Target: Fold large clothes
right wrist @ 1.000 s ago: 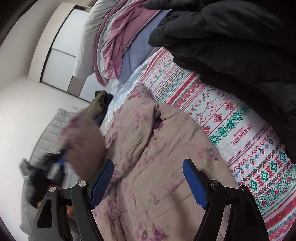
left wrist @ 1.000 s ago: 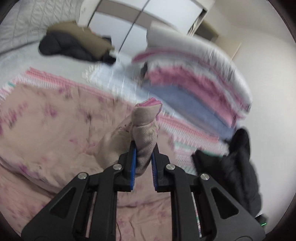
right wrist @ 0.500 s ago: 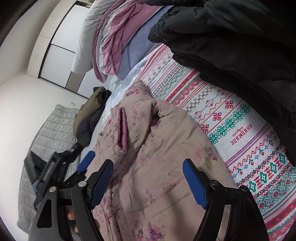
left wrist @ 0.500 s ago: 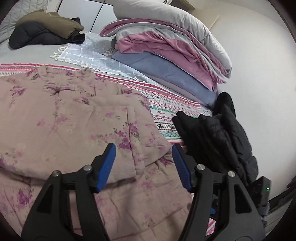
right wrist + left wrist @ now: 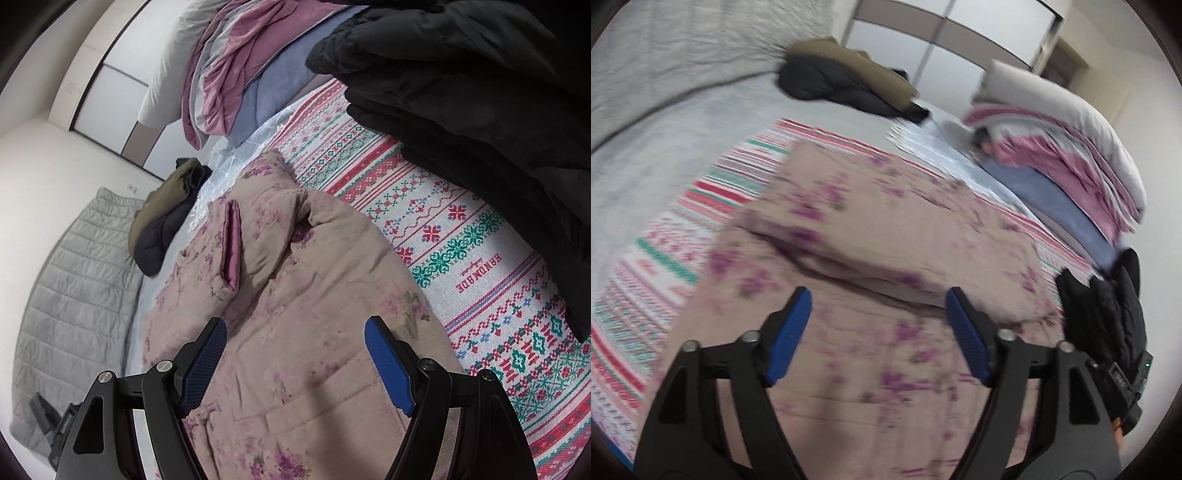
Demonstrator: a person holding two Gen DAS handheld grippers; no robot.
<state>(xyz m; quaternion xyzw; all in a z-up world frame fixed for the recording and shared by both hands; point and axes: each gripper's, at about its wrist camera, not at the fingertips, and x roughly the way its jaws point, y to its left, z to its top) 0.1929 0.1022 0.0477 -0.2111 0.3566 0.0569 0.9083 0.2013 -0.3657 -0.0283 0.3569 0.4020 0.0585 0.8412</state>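
Left wrist view: left claw [image 5: 877,332] is hanging wide and empty over the floral padded jacket [image 5: 886,258]; a second ago it was pinching a sleeve end, half a second ago it was already released, and now the frame is smearing, so it looks to be swinging across the bed. The sleeve is lying folded over the jacket body. Right wrist view: right claw [image 5: 295,363] is also spread wide, holding nothing, parked in the same spot above the jacket's lower panel as before. The jacket is lying on the patterned blanket [image 5: 461,236], its pink-lined cuff [image 5: 232,243] resting on the chest, black coat [image 5: 480,92] just beside. My read: one sleeve fold is done; the other sleeve or a body fold is likely coming next.
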